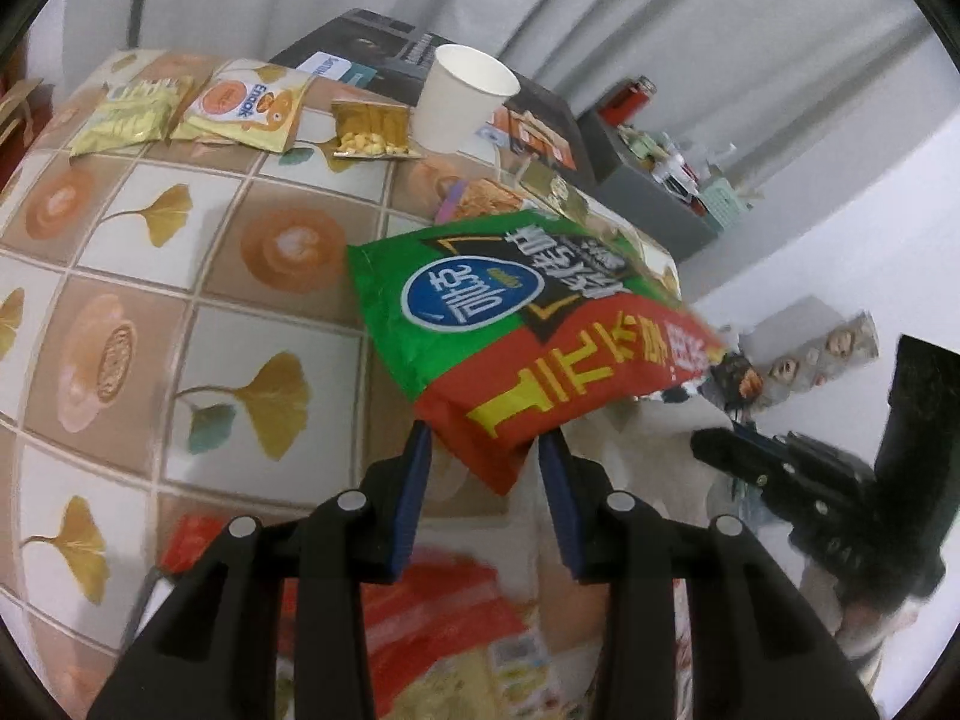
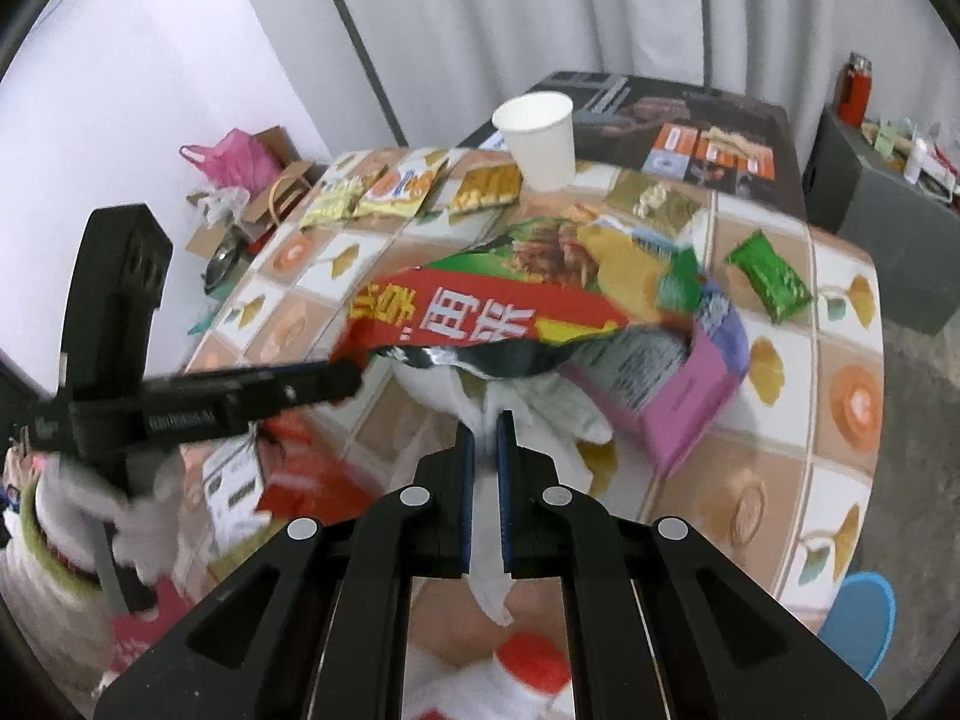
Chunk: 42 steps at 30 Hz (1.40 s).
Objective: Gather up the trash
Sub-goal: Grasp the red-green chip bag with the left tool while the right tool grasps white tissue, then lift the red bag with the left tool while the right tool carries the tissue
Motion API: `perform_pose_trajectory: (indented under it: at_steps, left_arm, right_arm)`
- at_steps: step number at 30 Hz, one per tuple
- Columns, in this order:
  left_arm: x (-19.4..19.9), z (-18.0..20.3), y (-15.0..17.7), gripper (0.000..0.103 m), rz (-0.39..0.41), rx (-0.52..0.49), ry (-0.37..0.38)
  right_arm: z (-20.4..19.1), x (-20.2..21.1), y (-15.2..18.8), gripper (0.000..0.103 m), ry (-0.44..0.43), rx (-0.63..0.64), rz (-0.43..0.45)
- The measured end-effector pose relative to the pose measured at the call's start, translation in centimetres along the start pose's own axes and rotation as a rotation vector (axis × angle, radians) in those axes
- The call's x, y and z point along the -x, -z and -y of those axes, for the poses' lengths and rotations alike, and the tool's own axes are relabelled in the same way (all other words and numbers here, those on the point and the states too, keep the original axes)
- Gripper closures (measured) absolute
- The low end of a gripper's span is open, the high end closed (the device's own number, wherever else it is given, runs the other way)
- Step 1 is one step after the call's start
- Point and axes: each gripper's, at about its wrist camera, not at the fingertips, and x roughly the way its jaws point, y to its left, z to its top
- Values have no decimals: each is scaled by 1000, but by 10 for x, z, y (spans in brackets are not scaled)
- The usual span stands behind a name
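Note:
My left gripper (image 1: 485,441) has its jaws apart around the lower corner of a large green and red snack bag (image 1: 516,324), which hangs tilted above the table; it does not look pinched. The same bag (image 2: 480,312) shows in the right wrist view, with the left gripper (image 2: 351,381) at its left end. My right gripper (image 2: 487,429) is shut on the edge of a white plastic bag (image 2: 528,414) held under the snack bag. A purple wrapper (image 2: 690,396) lies beside it.
A table with a ginkgo-pattern cloth (image 1: 150,300) carries a white paper cup (image 1: 462,99), yellow snack packets (image 1: 240,105), a gold packet (image 1: 369,129) and a small green packet (image 2: 771,276). A dark box (image 2: 690,120) stands behind. A blue stool (image 2: 864,624) stands low right.

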Motion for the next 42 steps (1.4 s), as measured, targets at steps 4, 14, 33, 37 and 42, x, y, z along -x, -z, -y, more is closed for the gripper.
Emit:
perform_pose_trajectory:
  at_steps: [4, 14, 33, 37, 42]
  left_arm:
    - [24, 2, 19, 63, -18, -134, 20]
    - [45, 27, 74, 52, -8, -513, -98]
    - [-5, 28, 89, 52, -91, -755, -395]
    - [-8, 31, 89, 54, -94, -777, -412]
    - [-11, 32, 89, 66, -101, -777, -414]
  right_arm:
    - [3, 16, 22, 97, -66, -16, -26]
    - [7, 48, 59, 97, -232, -115, 7]
    - [33, 68, 78, 97, -270, -273, 106]
    - [26, 71, 79, 97, -282, -268, 113]
    - [21, 76, 81, 97, -273, -259, 128]
